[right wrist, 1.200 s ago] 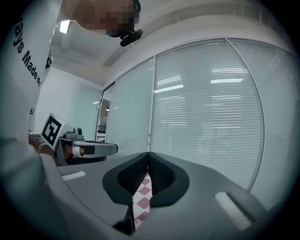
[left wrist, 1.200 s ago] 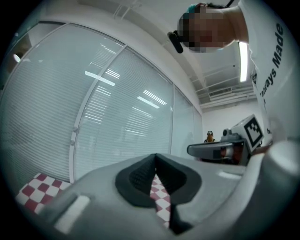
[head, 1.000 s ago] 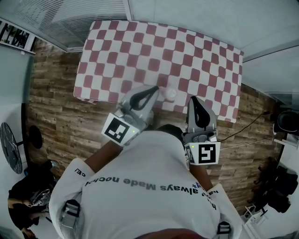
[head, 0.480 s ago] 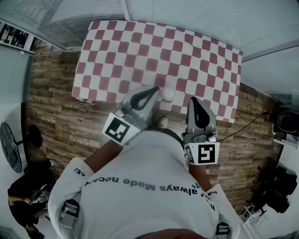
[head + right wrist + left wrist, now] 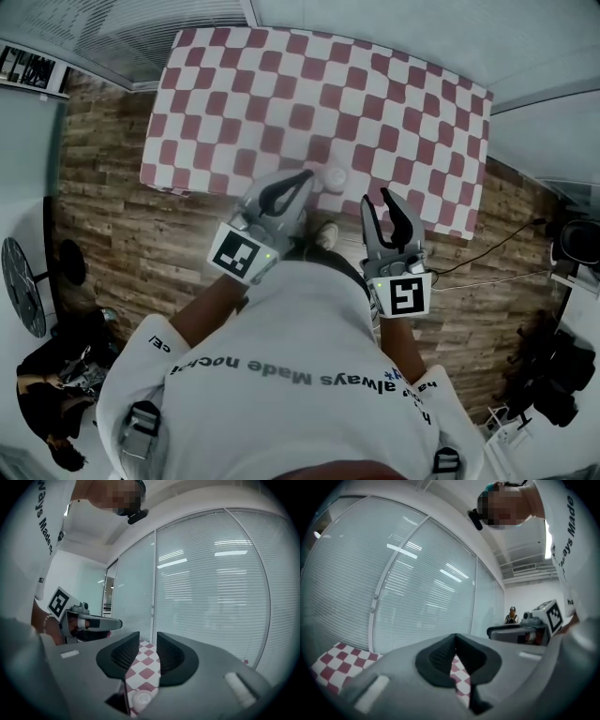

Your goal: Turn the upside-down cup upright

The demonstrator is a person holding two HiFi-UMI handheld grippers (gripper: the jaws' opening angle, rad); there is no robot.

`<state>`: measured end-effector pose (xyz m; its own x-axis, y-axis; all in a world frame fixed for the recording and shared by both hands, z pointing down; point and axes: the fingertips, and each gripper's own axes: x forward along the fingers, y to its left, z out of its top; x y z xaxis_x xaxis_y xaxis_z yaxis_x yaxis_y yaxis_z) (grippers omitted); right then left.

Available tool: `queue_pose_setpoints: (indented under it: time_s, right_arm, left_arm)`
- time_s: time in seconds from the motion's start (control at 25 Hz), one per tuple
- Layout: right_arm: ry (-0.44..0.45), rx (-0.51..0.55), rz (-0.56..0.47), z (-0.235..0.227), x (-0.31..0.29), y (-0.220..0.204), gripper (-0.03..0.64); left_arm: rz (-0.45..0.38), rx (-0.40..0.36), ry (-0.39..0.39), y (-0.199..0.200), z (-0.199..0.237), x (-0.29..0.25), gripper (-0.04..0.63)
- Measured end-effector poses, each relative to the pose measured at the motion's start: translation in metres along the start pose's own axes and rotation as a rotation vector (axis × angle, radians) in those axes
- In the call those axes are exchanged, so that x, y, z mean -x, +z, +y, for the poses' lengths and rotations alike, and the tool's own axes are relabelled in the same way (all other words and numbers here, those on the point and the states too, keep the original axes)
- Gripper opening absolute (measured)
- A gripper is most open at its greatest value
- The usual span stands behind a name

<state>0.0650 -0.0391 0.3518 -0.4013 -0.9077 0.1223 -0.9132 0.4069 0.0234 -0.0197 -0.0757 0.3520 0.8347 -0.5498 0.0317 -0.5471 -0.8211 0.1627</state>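
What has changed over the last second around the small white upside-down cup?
The right gripper has just been opening its jaws; nothing is between them. The rest is as before: the left gripper stays shut and empty, and the small white upside-down cup still stands near the front edge of the red-and-white checked table.

The person is wearing a white short-sleeved T-shirt (image 5: 281,412) carrying a line of dark lettering (image 5: 281,368) across the back, and dark straps (image 5: 134,441) with grey buckles (image 5: 142,412) are sitting at both shoulders. The left gripper (image 5: 312,175) and right gripper (image 5: 376,197) are showing grey shells, black ribbed pads (image 5: 124,654) and white cubes (image 5: 237,255) with black square markers; the right one's jaws have just been opening, empty.
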Motion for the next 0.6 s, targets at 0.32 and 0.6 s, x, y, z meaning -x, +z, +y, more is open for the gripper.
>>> queue_pose_setpoints:
  time_s: [0.32,0.6]
  right_arm:
    - [0.060,0.010,0.045,0.004,-0.006,-0.053,0.214]
    - [0.095,-0.010,0.100,0.001,-0.011,-0.103,0.285]
  left_arm:
    - [0.049,-0.001,0.028,-0.047,0.002,-0.008,0.003]
    - [0.113,-0.005,0.024,-0.092,-0.001,-0.013,0.003]
